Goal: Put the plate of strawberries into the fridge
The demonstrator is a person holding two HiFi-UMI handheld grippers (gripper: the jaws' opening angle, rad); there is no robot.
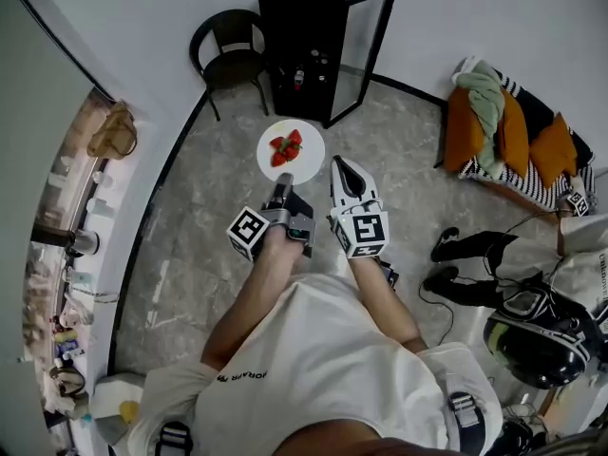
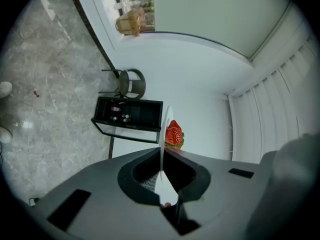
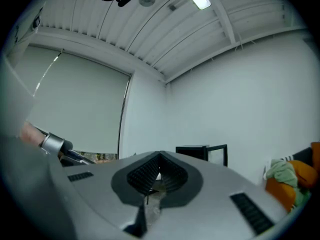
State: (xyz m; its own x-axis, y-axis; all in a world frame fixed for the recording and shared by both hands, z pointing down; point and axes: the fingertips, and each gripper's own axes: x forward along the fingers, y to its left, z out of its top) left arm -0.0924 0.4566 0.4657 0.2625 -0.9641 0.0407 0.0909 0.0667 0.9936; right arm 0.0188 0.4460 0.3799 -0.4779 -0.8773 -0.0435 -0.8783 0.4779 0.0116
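A white plate (image 1: 310, 161) carrying strawberries (image 1: 285, 148) is held out in front of me above the marble floor. My left gripper (image 1: 282, 190) is shut on the plate's near rim. In the left gripper view the plate (image 2: 164, 129) stands edge-on between the jaws, with a strawberry (image 2: 173, 134) to its right. My right gripper (image 1: 343, 166) hovers just right of the plate, shut and empty; its jaws (image 3: 160, 156) meet at the tips. The black fridge (image 1: 302, 27) stands ahead against the wall with its glass door (image 1: 369, 50) swung open to the right. Small items sit on its shelves (image 2: 120, 115).
A black chair (image 1: 228, 50) stands left of the fridge. A couch with orange cushions (image 1: 513, 131) is at the right. Black shoes (image 1: 446, 245) and a helmet (image 1: 532, 335) lie on the floor nearby. A cluttered counter (image 1: 76, 255) runs along the left.
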